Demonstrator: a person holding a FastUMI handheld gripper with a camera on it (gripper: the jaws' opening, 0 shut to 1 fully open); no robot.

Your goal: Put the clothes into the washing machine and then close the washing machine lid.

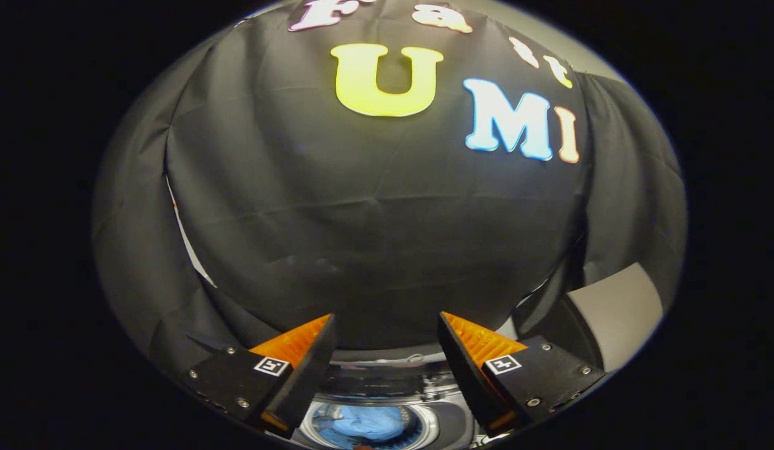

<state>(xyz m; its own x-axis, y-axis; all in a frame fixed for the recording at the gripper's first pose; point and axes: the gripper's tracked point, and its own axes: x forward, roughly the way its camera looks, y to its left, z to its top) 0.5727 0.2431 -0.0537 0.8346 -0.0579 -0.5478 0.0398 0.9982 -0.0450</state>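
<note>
Jaws spread wide and empty, one washing machine (374,406) low between them, one blue garment (365,425) inside its drum, lid raised

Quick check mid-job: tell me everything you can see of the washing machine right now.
The washing machine sits low, below and between the open claw's fingers, seen from above. Its round drum opening has a shiny metallic-looking rim, and blue clothes lie inside the drum. Behind the opening runs a dark, glossy strip, possibly a panel or raised lid; I cannot tell which. The top deck beside the rim looks grey. The opening is uncovered, so the lid is not shut. The claw touches nothing; its fingers stand apart above the machine.
</note>
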